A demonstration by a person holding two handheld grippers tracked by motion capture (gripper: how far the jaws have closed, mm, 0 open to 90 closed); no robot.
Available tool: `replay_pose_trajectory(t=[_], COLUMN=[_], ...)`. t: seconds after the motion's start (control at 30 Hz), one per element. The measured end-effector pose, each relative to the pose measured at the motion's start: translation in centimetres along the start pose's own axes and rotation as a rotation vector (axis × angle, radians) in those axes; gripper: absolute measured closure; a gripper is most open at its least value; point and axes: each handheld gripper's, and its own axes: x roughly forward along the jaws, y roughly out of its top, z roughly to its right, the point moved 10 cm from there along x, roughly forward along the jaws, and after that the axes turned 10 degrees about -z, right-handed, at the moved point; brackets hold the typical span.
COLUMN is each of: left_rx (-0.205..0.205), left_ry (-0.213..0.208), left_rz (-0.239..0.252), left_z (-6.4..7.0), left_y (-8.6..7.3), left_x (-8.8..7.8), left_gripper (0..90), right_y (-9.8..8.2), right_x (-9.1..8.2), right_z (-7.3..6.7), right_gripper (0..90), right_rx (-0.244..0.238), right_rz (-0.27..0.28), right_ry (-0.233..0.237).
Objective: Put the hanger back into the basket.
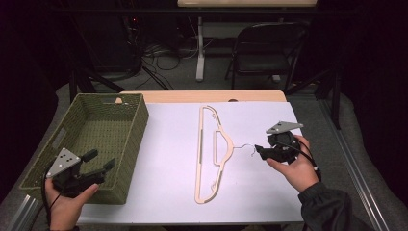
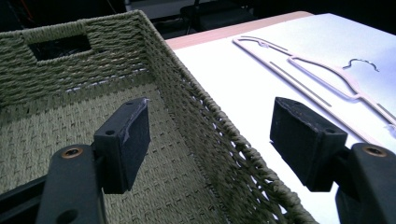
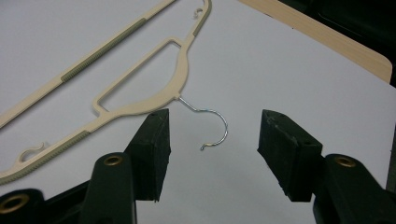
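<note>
Woven basket (olive) sits left of cream hanger.

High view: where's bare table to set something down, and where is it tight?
Widest bare patch: the white sheet between the woven basket and the hanger. Another lies far right, beyond the hanger's wire hook, up to the table's wooden edge. The basket's inside is empty too. Tight: around the hook, where the open right gripper sits; the left gripper is over the basket's wall.
</note>
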Motion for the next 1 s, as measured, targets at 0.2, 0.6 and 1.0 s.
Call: replay_pose_trajectory(t=[0.2, 0.6, 1.0], left_rx=[-0.013, -0.011, -0.013], left_ry=[0.002, -0.001, 0.004], left_rz=[0.011, 0.010, 0.005], left_z=[-0.1, -0.1, -0.2], left_y=[0.2, 0.2, 0.1], left_x=[-0.3, -0.3, -0.3], left_gripper=[28.9, 28.9, 29.0], right_y=[2.2, 5.5, 6.5], right_x=[-0.1, 1.4, 4.3], right_z=[-0.7, -1.3, -2.4], right_gripper=[44.2, 43.6, 48.9], right_rx=[-0.024, -0.035, -0.010], right_rz=[-0.040, -0.130, -0.228], right_ry=[0.013, 0.028, 0.023])
